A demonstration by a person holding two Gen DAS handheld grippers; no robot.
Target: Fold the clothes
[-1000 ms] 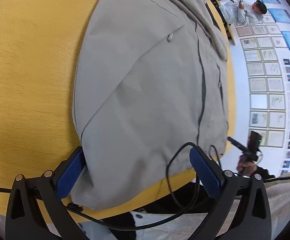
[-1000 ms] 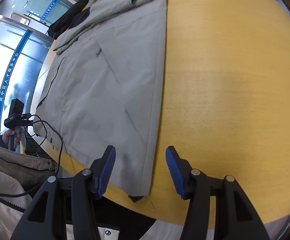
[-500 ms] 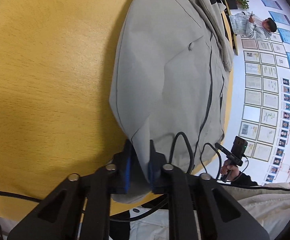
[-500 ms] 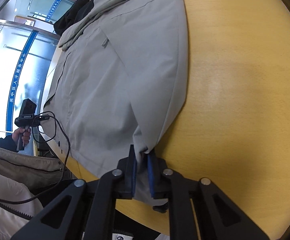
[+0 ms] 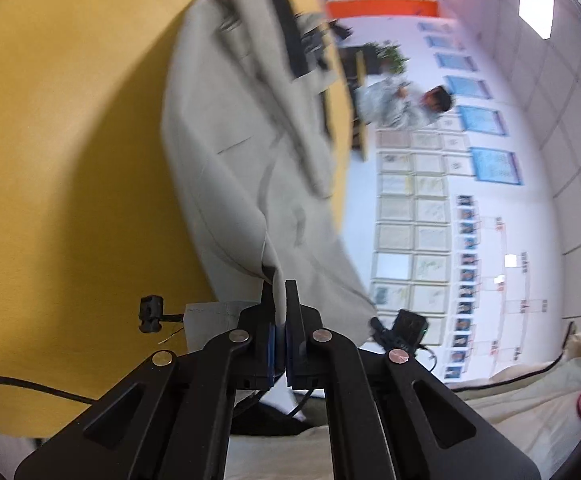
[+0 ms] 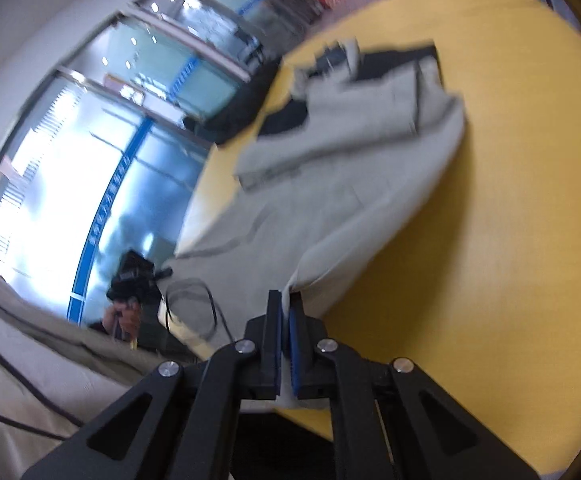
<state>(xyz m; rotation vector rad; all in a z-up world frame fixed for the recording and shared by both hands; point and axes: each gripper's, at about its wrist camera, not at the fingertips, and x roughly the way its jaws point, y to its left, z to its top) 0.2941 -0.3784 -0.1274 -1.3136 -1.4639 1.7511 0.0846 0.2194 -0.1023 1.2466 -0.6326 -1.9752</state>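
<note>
A light grey jacket [image 5: 226, 152] with a dark lining lies on the yellow wooden table [image 5: 58, 128]. Its near hem is lifted off the tabletop. My left gripper [image 5: 279, 292] is shut on one bottom corner of the hem, fabric pinched between the blue pads. In the right wrist view the same jacket [image 6: 350, 168] stretches away across the table [image 6: 510, 240], and my right gripper [image 6: 285, 304] is shut on the other bottom corner. The fabric hangs in a raised fold between the two grips. Both views are blurred by motion.
The table edge runs close under both grippers. A person in a cream coat [image 5: 530, 400] stands at the near edge. Another person [image 5: 402, 104] sits far off by a wall of framed papers. Dark garments [image 6: 242, 108] lie at the table's far side. A black cable [image 6: 194, 300] loops beside the jacket.
Both grippers closed on the jacket's bottom corners and have lifted the hem up from the table, tilting both views upward toward the room.
</note>
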